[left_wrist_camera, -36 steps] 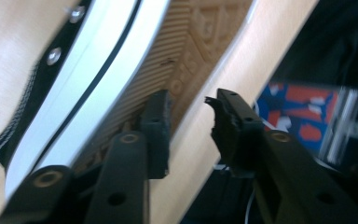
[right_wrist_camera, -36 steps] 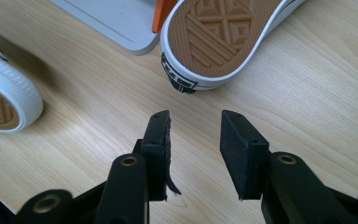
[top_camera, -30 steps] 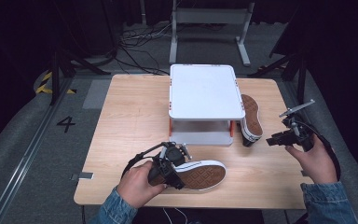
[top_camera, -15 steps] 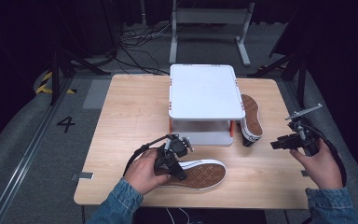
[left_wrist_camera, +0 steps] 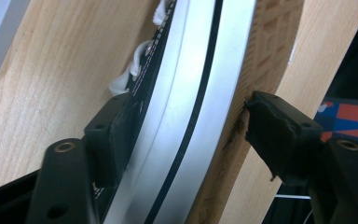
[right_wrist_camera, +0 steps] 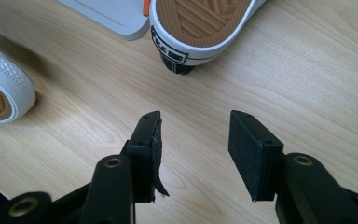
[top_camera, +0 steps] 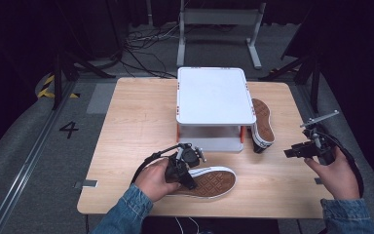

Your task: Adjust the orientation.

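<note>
My left gripper (top_camera: 189,170) has come down over the near shoe (top_camera: 209,181), and its jaws have just been closing with the shoe between them. In the left gripper view one pad sits on the black side by the laces and the other on the brown sole, so I think I am now holding the shoe. The shoe itself has not moved. It lies on its side by the front edge of the table (top_camera: 136,122), sole facing up at the high camera. That means the grab looks done and the lift is not started yet.

My right gripper (top_camera: 292,152) hangs over the right edge of the table, jaws apart, with nothing in them. The other shoe (top_camera: 263,122) stands on its side against the white stand (top_camera: 214,95), nearer the back right corner.

My hand covers the heel end of the near shoe. I cannot see how hard the pads press. The stand hides the top side of the other shoe.
</note>
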A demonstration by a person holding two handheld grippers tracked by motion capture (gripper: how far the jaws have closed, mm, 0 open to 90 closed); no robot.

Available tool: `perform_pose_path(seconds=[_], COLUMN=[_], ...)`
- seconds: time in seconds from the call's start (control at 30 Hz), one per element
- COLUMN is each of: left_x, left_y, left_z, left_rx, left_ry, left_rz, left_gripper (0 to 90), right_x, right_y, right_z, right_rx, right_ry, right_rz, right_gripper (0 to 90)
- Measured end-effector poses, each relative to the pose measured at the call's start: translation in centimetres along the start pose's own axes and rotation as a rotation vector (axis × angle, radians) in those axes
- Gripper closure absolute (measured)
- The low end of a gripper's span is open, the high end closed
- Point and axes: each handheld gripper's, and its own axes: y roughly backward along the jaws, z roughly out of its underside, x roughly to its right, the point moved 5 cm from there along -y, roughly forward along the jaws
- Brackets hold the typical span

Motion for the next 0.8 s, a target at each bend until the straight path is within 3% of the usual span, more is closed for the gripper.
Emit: perform_pose_path(seconds=[0.1,0.17,0.27,0.3,0.37,0.67,0.8], left_x=[0.7,0.7,0.7,0.6,0.4,-3.1,-4.7], left_y=[0.5,1.1,1.5,2.0,2.4,7.3,9.1], left_z=[0.4,0.7,0.8,1.1,1.3,5.1,7.1], left_rx=[-0.004,0.025,0.035,0.041,0.041,0.130,0.162], left_ry=[-0.032,0.014,0.017,0.027,0.035,0.200,0.292], left_rz=[-0.005,0.044,0.016,-0.042,-0.052,-0.125,-0.149], left_gripper=[41.3,48.7,50.2,50.5,51.0,51.2,51.0], right_x=[-0.2,-0.3,-0.3,-0.3,-0.3,-0.4,-0.3], right_y=[-0.2,-0.2,-0.4,-0.4,-0.5,-0.5,-0.7], right_z=[-0.4,-0.5,-0.8,-0.9,-1.0,-1.3,-1.2], right_rx=[0.000,0.001,0.003,0.003,0.003,0.005,-0.008], right_ry=[0.010,0.015,0.017,0.021,0.023,0.024,0.024], right_rz=[-0.002,-0.004,-0.008,-0.006,-0.010,-0.016,-0.016], right_gripper=[54.8,54.9,55.1,55.2,55.2,55.1,54.6])
